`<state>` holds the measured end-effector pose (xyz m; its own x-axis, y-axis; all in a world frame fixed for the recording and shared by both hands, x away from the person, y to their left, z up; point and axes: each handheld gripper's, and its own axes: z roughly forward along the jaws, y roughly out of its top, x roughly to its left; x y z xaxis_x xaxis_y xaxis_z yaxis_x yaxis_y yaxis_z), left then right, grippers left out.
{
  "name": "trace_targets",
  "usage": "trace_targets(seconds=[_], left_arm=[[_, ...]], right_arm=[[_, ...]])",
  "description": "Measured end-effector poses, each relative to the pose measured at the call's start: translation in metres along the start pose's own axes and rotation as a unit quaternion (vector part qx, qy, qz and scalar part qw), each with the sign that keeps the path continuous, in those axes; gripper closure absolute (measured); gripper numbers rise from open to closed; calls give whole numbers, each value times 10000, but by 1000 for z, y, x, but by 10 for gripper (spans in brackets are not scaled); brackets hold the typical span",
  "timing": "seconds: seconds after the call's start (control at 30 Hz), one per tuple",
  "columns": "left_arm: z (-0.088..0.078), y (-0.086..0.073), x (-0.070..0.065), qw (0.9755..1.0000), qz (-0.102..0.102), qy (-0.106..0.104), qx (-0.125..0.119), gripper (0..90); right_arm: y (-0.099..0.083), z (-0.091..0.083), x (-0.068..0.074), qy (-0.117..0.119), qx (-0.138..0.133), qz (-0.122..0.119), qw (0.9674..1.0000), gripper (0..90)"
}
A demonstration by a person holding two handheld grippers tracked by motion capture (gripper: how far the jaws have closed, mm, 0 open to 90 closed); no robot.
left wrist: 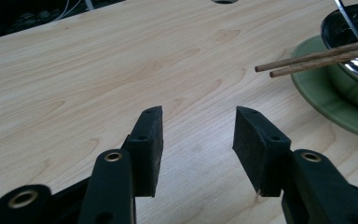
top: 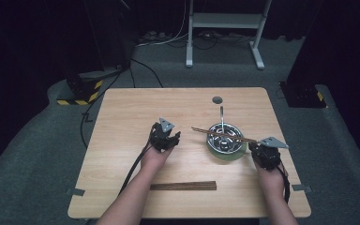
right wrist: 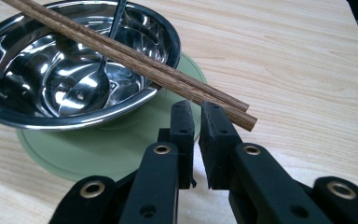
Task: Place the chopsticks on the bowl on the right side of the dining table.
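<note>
A steel bowl stands on a green plate right of the table's middle. A spoon lies in it, handle pointing away. A pair of brown chopsticks rests across the bowl's rim. My right gripper is just right of the plate, shut on nothing, its tips under the chopsticks' near ends. My left gripper hovers left of the bowl, open, with bare tabletop between its pads.
A second pair of chopsticks lies flat near the table's front edge, between the person's forearms. A round hole is set in the far part of the wooden table. Dark floor, cables and a stand lie beyond.
</note>
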<state>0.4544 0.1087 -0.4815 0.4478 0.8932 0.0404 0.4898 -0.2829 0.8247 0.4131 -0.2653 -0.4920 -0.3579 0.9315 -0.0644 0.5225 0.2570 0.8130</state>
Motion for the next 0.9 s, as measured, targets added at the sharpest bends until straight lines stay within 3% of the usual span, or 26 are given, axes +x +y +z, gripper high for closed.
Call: trace_targets(seconds=[0.2, 0.63, 0.8, 0.9], left_arm=[[7, 0, 3, 9998, -180, 100, 5, 536], [20, 5, -4, 9998, -205, 20, 62, 541], [22, 5, -5, 9997, -225, 16, 48, 545], [26, 4, -7, 9997, -254, 56, 44, 558]], right_arm=[[6, 5, -4, -20, 40, -32, 10000, 834], [14, 14, -10, -90, 189, -166, 9996, 833], [12, 9, -14, -66, 207, -194, 9996, 839], [12, 1, -26, -169, 122, -131, 9997, 860]])
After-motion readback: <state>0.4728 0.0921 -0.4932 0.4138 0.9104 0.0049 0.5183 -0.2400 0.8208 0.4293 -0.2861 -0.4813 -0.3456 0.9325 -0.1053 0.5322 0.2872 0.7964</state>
